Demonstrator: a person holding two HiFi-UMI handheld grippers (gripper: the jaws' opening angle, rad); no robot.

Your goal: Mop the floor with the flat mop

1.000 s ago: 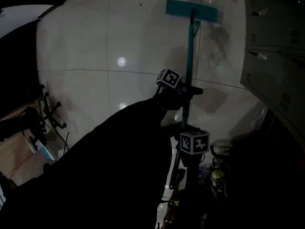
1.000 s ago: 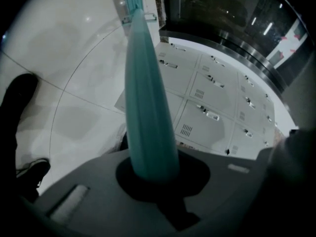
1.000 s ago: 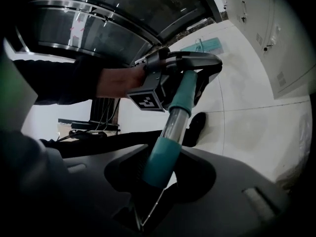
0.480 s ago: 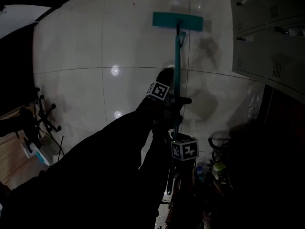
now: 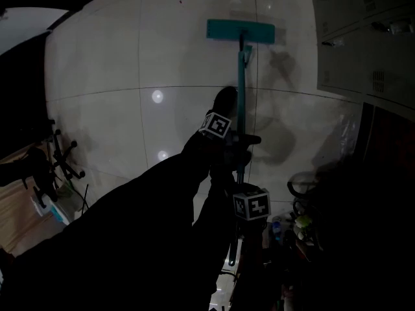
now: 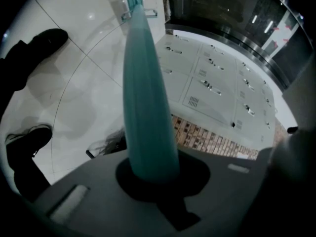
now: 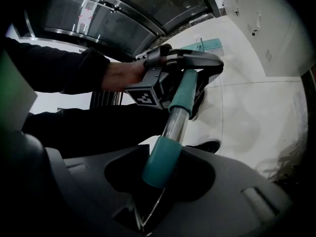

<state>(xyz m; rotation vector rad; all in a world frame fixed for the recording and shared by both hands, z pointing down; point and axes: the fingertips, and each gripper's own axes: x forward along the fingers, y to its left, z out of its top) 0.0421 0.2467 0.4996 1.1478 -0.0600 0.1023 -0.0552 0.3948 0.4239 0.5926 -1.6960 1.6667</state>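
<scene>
The flat mop has a teal head (image 5: 240,31) flat on the pale tiled floor (image 5: 130,57) and a teal handle (image 5: 241,83) that runs back toward me. My left gripper (image 5: 241,140) is shut on the handle partway up; the handle (image 6: 147,107) fills its jaws in the left gripper view. Lower down, my right gripper (image 5: 245,193) is shut on the handle's near end, where the teal grip (image 7: 163,159) sits between the jaws. The left gripper (image 7: 190,63) and the far mop head (image 7: 205,45) show in the right gripper view.
Grey lockers (image 5: 363,37) line the right side. A shoe (image 5: 224,102) stands by the handle. Dim clutter (image 5: 295,222) lies near my right, and a chair base (image 5: 61,161) with other items sits at the left. Open tiles stretch left of the mop.
Over the second the mop head and handle shifted left and slightly farther out in the head view, both grippers moving with it. In the last half second almost nothing moved.
</scene>
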